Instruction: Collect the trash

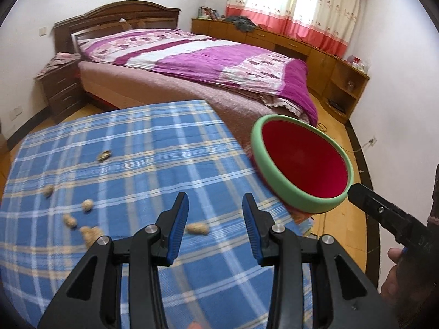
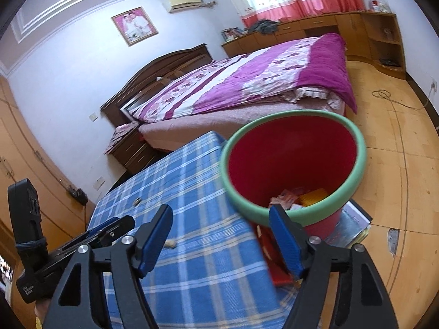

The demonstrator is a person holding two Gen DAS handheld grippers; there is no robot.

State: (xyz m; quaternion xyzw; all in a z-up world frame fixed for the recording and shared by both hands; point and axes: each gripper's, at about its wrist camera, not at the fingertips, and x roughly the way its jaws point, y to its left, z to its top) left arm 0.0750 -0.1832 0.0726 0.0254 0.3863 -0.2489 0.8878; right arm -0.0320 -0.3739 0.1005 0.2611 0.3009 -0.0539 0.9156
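Several peanut shells [image 1: 87, 205] lie on the blue plaid tablecloth [image 1: 131, 150]; one [image 1: 196, 229] lies just ahead of my left gripper [image 1: 216, 205], which is open and empty above the table. A red bin with a green rim [image 1: 301, 164] stands off the table's right edge. In the right wrist view the bin [image 2: 293, 161] holds some paper trash. My right gripper [image 2: 221, 216] is open and empty, its right finger [image 2: 282, 233] at the bin's near rim. One shell [image 2: 171, 244] lies near its left finger.
A bed with a purple quilt [image 1: 205, 60] stands behind the table. A dark nightstand [image 1: 59, 87] is at the left, wooden cabinets [image 1: 329, 63] along the far wall. Books [image 2: 348, 227] lie on the wooden floor by the bin.
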